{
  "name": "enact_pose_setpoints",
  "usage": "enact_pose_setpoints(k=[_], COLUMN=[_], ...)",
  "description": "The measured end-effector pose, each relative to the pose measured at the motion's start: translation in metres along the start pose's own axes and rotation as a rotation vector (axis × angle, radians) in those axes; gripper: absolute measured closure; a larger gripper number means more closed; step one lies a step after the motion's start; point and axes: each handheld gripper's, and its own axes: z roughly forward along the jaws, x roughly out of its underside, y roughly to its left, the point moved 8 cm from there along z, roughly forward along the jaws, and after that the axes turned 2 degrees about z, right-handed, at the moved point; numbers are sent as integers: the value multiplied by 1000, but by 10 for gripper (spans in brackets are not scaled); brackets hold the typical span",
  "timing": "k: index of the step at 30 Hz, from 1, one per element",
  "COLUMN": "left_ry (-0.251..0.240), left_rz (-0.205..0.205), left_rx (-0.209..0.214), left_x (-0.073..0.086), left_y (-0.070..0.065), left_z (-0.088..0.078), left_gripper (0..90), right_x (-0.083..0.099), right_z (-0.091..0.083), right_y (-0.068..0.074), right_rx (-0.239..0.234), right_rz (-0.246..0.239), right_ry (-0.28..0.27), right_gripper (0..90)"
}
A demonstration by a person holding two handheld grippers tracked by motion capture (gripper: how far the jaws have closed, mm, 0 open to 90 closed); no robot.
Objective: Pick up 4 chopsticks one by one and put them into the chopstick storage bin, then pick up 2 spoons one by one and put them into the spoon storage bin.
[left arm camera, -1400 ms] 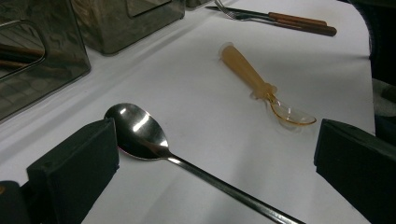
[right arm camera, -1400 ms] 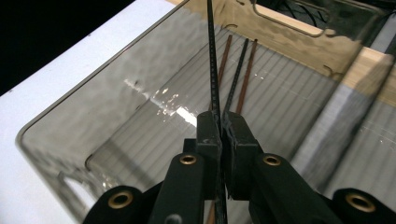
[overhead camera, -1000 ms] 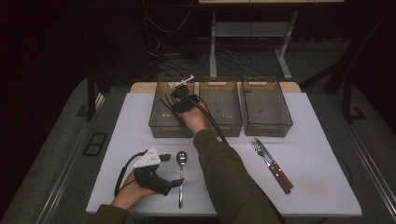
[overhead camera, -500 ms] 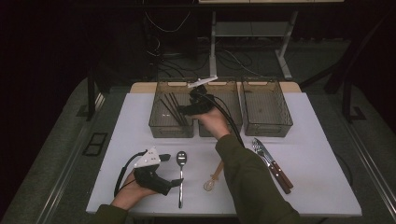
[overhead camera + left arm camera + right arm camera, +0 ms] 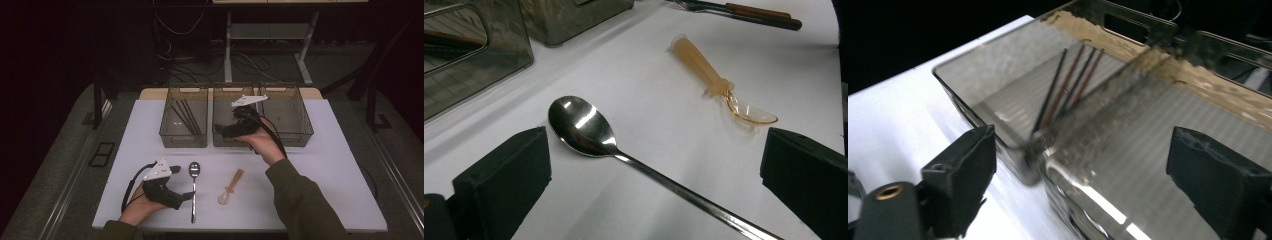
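Steel spoon [image 5: 193, 186] lies lower centre of the high view, bowl pointing away from you, on the white table [image 5: 330, 165]. Your left gripper [image 5: 187, 196] sits just beside its handle, jaws spread wide w/ nothing between them but the spoon's bowl [image 5: 581, 127] in the left gripper view. Amber plastic spoon [image 5: 230, 187] lies to the right, near but apart. Your right gripper [image 5: 219, 131] hovers mid-frame over the middle bin [image 5: 224, 137], jaws wide apart & empty. Left bin [image 5: 184, 137] holds dark chopsticks [image 5: 186, 116]; third bin [image 5: 295, 130] at right. Fork & knife [image 5: 744, 12] at upper right of the left gripper view.
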Motion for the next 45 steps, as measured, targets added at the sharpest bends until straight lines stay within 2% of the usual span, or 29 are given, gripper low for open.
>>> enact_pose_setpoints(k=[2, 9, 18, 28, 35, 45], left_ry=[-3, -4, 9, 14, 11, 20], left_rz=[-6, -10, -6, 1, -1, -8], left_rx=[-5, -12, -27, -35, -35, -47], left_x=[0, 1, 1, 2, 1, 0], left_y=[1, 3, 4, 3, 3, 5], left_z=[0, -1, -1, -2, -2, -2], left_gripper=[0, 0, 0, 0, 0, 0], right_x=[6, 33, 81, 124, 154, 183], right_z=[-8, -37, -73, -114, -130, -145], right_y=[-1, -2, -12, -23, -31, -30], right_rx=[-9, -28, -34, -15, -7, -5], right_rz=[22, 6, 21, 27, 42, 24], right_ry=[-17, -27, -46, -69, -42, -10], right_gripper=[125, 126, 126, 126, 126, 126])
